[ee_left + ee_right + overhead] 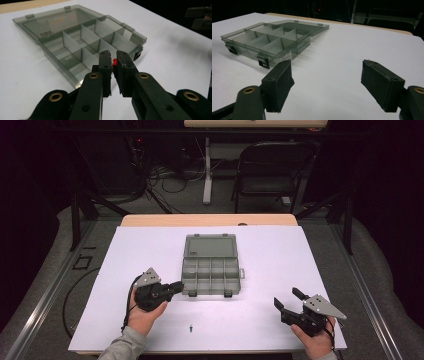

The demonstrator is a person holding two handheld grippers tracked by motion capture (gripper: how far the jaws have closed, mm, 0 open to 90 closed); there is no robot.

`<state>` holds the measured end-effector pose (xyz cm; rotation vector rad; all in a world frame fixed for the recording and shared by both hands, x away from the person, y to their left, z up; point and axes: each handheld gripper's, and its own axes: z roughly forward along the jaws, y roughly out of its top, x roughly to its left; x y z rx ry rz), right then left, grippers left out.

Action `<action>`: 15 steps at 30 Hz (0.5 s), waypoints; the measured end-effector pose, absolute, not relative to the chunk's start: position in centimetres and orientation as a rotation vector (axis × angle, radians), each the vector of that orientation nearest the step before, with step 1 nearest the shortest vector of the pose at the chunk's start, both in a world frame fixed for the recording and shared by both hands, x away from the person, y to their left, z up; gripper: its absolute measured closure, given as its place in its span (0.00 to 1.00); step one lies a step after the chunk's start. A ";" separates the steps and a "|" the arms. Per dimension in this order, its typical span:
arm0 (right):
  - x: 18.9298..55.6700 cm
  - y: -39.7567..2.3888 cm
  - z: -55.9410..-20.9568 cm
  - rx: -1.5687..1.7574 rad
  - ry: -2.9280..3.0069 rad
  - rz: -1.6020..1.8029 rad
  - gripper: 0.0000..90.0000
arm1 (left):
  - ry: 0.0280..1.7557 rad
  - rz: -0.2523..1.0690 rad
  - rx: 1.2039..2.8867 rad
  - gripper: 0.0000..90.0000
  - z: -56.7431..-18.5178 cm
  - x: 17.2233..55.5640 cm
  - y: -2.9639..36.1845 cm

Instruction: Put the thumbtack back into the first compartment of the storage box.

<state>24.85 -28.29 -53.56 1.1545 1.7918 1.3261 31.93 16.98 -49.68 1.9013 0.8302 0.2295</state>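
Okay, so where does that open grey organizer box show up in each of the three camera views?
High view: the organizer box lies mid-table on the white sheet, lid folded back away from the person.
Left gripper view: the box spreads across the upper left, just beyond the left tongs.
Right gripper view: the box sits upper left, past the open right tongs.
Shared landmark: the box's two black front latches.

**Left gripper nearly closed, right gripper wide open**

The left hand (142,316) holds the left gripper (176,287) with its jaws pointing to the right of the high view, pinched on a small red piece (114,62). The right hand (316,340) rests low, and the right gripper (288,298) has its jaws spread wide, nothing between them.
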 end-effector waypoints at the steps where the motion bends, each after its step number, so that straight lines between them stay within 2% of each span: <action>1: 24.9 -28.3 -53.6 1.155 1.793 1.326 0.27 | 0.822 0.237 1.899 0.92 -49.3 32.2 16.9; 15: 24.9 -28.3 -53.6 1.159 1.793 1.328 0.27 | 0.859 0.237 1.924 0.92 -47.6 36.2 15.4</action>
